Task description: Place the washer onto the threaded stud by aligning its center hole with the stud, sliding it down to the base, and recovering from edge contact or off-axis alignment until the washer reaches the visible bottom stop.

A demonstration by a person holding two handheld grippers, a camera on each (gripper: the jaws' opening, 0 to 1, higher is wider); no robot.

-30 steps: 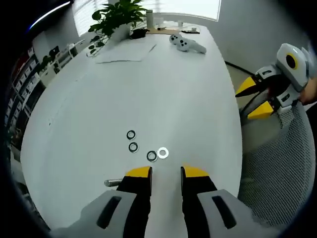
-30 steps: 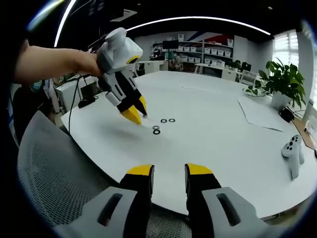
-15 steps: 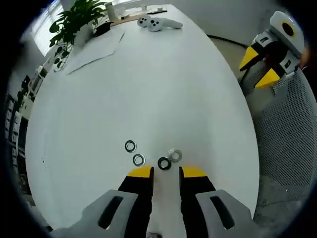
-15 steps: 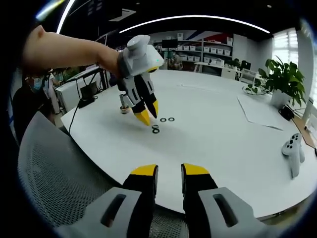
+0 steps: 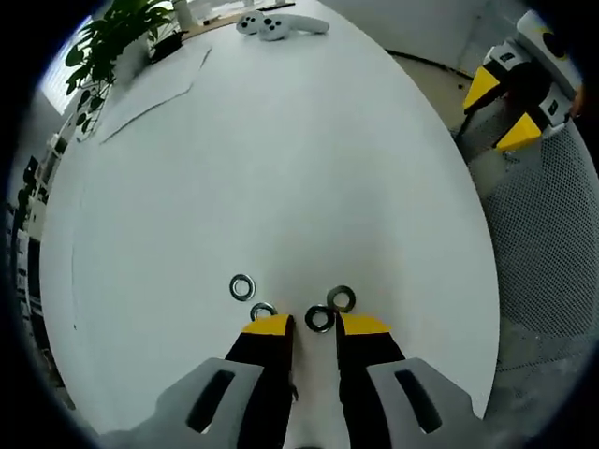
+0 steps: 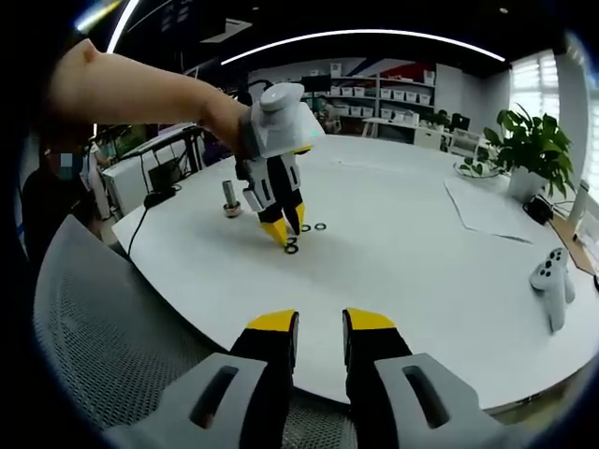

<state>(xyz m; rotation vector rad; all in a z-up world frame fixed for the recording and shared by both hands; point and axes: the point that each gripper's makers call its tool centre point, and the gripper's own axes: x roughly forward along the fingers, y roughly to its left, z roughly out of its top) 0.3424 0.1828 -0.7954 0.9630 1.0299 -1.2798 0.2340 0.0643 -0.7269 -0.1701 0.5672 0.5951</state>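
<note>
On the left of the white table (image 6: 402, 262), seen in the right gripper view, the threaded stud (image 6: 229, 199) stands upright. Just right of it the left gripper (image 6: 285, 232) points down, tips at the table by the washers. In the left gripper view, 4 washers lie in a loose row: one (image 5: 241, 287) apart on the left, one (image 5: 263, 310) at the left fingertip, a dark washer (image 5: 319, 319) in the narrow gap between the slightly parted jaws, and another (image 5: 341, 298) just beyond. The right gripper (image 6: 319, 325) hovers over a mesh chair (image 6: 112, 346) at the table's edge, jaws slightly apart, holding nothing.
</note>
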